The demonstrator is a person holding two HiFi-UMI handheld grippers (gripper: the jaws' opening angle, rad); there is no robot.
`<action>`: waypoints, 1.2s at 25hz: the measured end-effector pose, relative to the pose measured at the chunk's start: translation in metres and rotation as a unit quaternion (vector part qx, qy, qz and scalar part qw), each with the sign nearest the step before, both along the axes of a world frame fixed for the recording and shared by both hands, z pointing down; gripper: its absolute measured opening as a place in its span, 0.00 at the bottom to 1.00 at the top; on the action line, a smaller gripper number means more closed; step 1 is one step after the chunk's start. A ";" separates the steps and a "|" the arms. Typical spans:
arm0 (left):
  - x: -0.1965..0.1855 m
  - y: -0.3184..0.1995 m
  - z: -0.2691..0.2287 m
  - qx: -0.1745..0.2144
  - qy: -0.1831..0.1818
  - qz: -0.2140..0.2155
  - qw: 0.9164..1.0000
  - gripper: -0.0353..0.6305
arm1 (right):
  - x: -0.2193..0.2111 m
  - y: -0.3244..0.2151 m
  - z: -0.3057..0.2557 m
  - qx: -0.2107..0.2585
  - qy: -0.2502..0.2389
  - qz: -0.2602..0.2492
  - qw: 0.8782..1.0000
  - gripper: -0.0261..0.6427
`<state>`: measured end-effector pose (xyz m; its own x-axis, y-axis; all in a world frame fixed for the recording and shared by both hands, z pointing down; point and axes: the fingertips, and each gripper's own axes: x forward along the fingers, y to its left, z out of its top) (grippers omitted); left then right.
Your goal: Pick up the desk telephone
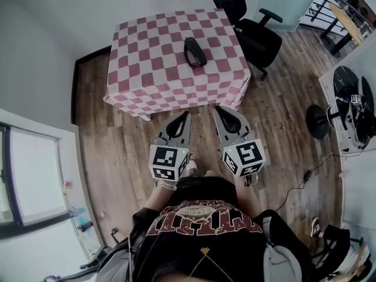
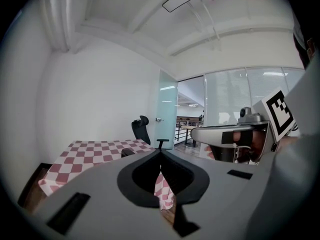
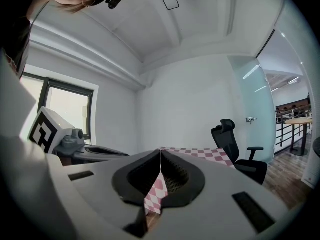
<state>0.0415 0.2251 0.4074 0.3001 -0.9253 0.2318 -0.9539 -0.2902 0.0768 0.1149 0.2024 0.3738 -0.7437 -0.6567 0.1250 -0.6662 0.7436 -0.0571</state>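
A black desk telephone (image 1: 194, 51) lies on a table with a red-and-white checked cloth (image 1: 153, 69), right of the table's middle. Both grippers hang over the wooden floor short of the table's near edge, side by side. My left gripper (image 1: 187, 114) is shut with its tips together and holds nothing. My right gripper (image 1: 215, 108) is likewise shut and empty. In the left gripper view the phone (image 2: 128, 152) shows as a dark lump just above the jaws, on the cloth (image 2: 85, 156). In the right gripper view the cloth (image 3: 200, 153) shows, but the phone is hidden.
A black office chair (image 1: 249, 25) stands at the table's far right corner. White walls run along the left and behind the table. A round black stand (image 1: 318, 121) and a desk with gear (image 1: 352, 107) are at the right. The floor is wooden (image 1: 282, 110).
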 end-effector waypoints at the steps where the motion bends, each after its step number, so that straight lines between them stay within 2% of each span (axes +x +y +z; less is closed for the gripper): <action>1: -0.004 -0.002 0.000 0.000 0.001 0.002 1.000 0.06 | -0.005 -0.002 0.002 -0.002 0.001 0.001 1.000 0.07; 12: -0.016 -0.036 0.010 -0.015 0.012 0.017 1.000 0.06 | -0.019 -0.035 0.010 -0.021 -0.001 0.012 1.000 0.07; 23: -0.024 -0.117 0.016 -0.032 0.007 0.007 0.999 0.06 | -0.037 -0.117 0.012 -0.028 0.008 -0.018 0.999 0.07; 30: -0.017 -0.165 0.018 -0.037 0.006 -0.009 0.999 0.06 | -0.033 -0.166 0.015 -0.035 0.012 -0.037 0.999 0.07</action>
